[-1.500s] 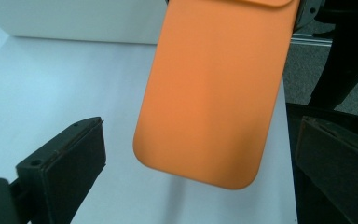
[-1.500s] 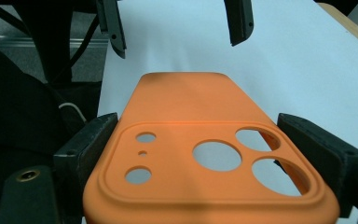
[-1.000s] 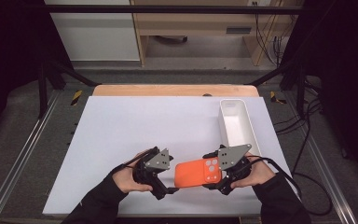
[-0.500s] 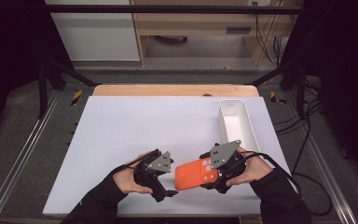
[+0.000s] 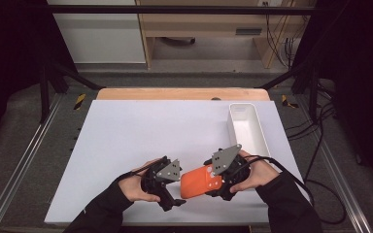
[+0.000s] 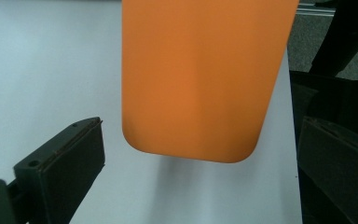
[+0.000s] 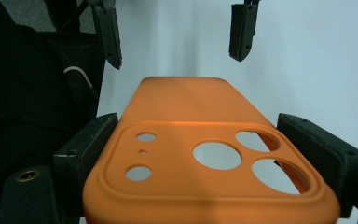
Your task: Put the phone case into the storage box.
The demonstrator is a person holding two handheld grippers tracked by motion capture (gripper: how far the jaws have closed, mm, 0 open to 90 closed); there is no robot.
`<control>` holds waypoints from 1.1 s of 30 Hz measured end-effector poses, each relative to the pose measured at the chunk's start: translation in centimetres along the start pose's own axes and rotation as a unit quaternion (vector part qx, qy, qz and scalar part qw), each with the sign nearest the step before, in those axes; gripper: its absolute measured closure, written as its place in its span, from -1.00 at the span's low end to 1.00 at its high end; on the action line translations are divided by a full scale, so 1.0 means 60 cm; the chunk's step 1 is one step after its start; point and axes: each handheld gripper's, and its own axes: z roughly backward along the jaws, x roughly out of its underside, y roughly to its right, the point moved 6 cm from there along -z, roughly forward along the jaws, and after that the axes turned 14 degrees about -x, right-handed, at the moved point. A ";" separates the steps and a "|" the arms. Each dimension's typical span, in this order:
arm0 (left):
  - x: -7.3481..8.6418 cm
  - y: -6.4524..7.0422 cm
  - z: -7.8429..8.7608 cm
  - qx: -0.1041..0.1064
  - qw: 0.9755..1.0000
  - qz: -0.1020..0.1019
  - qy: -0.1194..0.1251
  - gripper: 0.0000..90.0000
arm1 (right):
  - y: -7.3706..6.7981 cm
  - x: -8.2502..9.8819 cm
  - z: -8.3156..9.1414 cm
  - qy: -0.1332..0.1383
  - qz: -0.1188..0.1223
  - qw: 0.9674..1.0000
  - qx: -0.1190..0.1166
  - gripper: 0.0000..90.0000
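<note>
An orange phone case with camera cut-outs hangs just above the white table, near its front edge. My right gripper is shut on its camera end, and in the right gripper view the two pads press the sides of the case. My left gripper faces it from the left, open. In the left gripper view the plain end of the case reaches in between the wide jaws of my left gripper and touches neither pad. The left gripper's fingertips show beyond the case.
A long white bin stands on the right side of the table, just behind my right hand. The table's front edge lies close below both hands. A wooden strip borders the far edge.
My right gripper has carried the case a little to the left and up, bringing its free end in between the left gripper's jaws. The left hand has stayed put.
</note>
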 end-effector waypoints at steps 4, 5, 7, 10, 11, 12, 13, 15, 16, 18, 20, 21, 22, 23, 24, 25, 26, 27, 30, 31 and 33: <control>-0.002 0.002 -0.003 0.005 1.000 -0.001 -0.006 -0.99 | 0.002 -0.002 -0.003 -0.004 0.001 1.000 -0.002 -0.65; -0.002 0.002 -0.004 0.005 1.000 -0.002 -0.010 -0.99 | 0.002 -0.002 -0.004 -0.005 -0.001 1.000 -0.003 -0.65; -0.004 0.004 -0.006 0.005 1.000 -0.002 -0.016 -0.99 | 0.003 -0.003 -0.004 -0.008 -0.002 1.000 -0.002 -0.65; -0.010 0.007 -0.009 0.008 1.000 -0.007 -0.018 -0.99 | 0.004 -0.005 -0.005 -0.012 0.000 1.000 -0.002 -0.65; -0.011 0.007 -0.009 0.008 1.000 -0.010 -0.019 -0.99 | 0.003 -0.006 -0.005 -0.013 -0.001 1.000 -0.002 -0.65; -0.013 0.007 -0.009 0.008 1.000 -0.012 -0.020 -0.99 | 0.003 -0.006 -0.005 -0.013 -0.001 1.000 -0.003 -0.65; -0.015 0.007 -0.009 0.009 1.000 -0.013 -0.020 -0.99 | 0.003 -0.007 -0.005 -0.015 -0.001 1.000 -0.004 -0.65; -0.018 0.007 -0.008 0.009 1.000 -0.014 -0.021 -0.99 | 0.003 -0.008 -0.005 -0.015 -0.001 1.000 -0.004 -0.65; -0.019 0.007 -0.008 0.009 1.000 -0.016 -0.023 -0.99 | 0.002 -0.008 -0.006 -0.015 -0.001 1.000 -0.004 -0.65; -0.021 0.007 -0.008 0.009 0.999 -0.018 -0.026 -0.99 | 0.002 -0.010 -0.006 -0.016 -0.001 1.000 -0.005 -0.65; -0.021 0.007 -0.009 0.010 0.999 -0.020 -0.030 -0.99 | 0.003 -0.011 -0.006 -0.017 -0.001 1.000 -0.004 -0.65; -0.022 0.007 -0.010 0.009 0.999 -0.020 -0.033 -0.99 | 0.003 -0.012 -0.007 -0.018 -0.002 1.000 -0.004 -0.65; -0.022 0.007 -0.011 0.008 0.999 -0.020 -0.035 -0.99 | 0.004 -0.013 -0.007 -0.018 -0.001 1.000 -0.005 -0.65; -0.021 0.006 -0.012 0.008 0.999 -0.024 -0.040 -0.99 | 0.004 -0.014 -0.008 -0.018 -0.001 1.000 -0.006 -0.65; -0.021 0.006 -0.014 0.008 0.999 -0.023 -0.041 -0.99 | 0.004 -0.015 -0.008 -0.019 -0.002 1.000 -0.006 -0.65; -0.021 0.006 -0.015 0.008 0.999 -0.022 -0.044 -0.99 | 0.004 -0.016 -0.009 -0.019 -0.001 1.000 -0.007 -0.65; -0.021 0.005 -0.017 0.007 0.999 -0.023 -0.047 -0.99 | 0.003 -0.017 -0.010 -0.020 -0.002 1.000 -0.007 -0.65; -0.021 0.005 -0.019 0.007 0.998 -0.022 -0.050 -0.99 | 0.004 -0.018 -0.010 -0.021 -0.002 1.000 -0.008 -0.65; -0.022 0.006 -0.024 0.005 0.998 -0.027 -0.057 -0.98 | 0.005 -0.019 -0.012 -0.021 -0.001 1.000 -0.008 -0.65; -0.023 0.006 -0.025 0.005 0.998 -0.029 -0.060 -0.97 | 0.005 -0.019 -0.013 -0.023 -0.002 1.000 -0.007 -0.65; -0.024 0.007 -0.029 0.006 0.998 -0.030 -0.061 -0.97 | 0.006 -0.019 -0.014 -0.024 -0.003 1.000 -0.008 -0.65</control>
